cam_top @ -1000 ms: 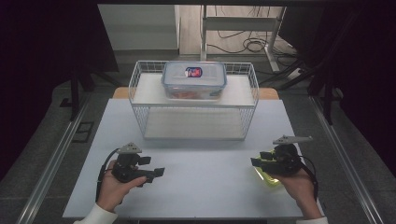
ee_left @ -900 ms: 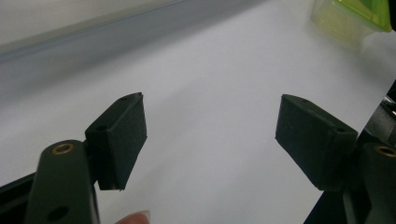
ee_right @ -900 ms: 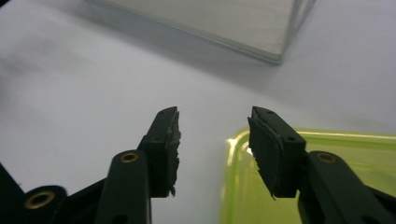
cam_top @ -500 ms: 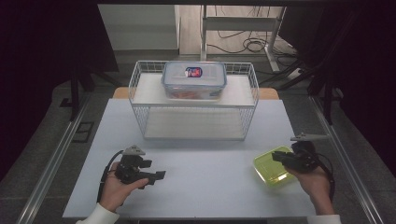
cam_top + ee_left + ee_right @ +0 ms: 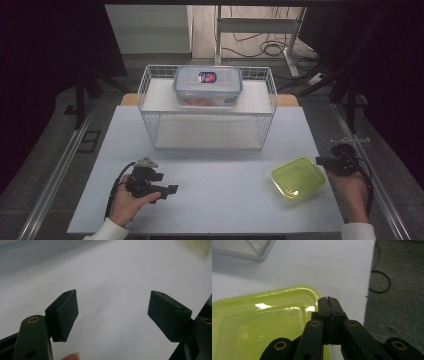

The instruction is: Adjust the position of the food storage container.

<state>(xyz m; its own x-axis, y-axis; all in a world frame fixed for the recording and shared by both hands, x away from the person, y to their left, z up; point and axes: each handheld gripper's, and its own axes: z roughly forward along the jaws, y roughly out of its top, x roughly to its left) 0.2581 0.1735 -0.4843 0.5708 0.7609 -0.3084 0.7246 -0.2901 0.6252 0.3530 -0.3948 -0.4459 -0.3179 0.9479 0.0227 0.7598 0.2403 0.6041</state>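
A yellow-green plastic container (image 5: pixel 298 176) lies flat at the table's right front; in the right gripper view the yellow-green container (image 5: pixel 262 322) sits just left of the jaws. My right gripper (image 5: pixel 320 161) is beside its right edge, out over the table's right edge. Its jaws have just been closing and the right gripper (image 5: pixel 329 300) is now shut with nothing between them. My left gripper (image 5: pixel 172 189) rests low at the left front in a hand. In its own view the left gripper (image 5: pixel 112 311) stands open over bare table.
A white wire basket (image 5: pixel 150 112) stands at the back middle of the white table (image 5: pixel 225 200). On its upper shelf sits a clear box with a blue-rimmed lid (image 5: pixel 207 85). Grey floor and a cable loop (image 5: pixel 379 282) lie past the table's right edge.
My right hand has drawn away to the right off the yellow-green container, which stays on the table, and its jaws have shut. The left hand has kept still.
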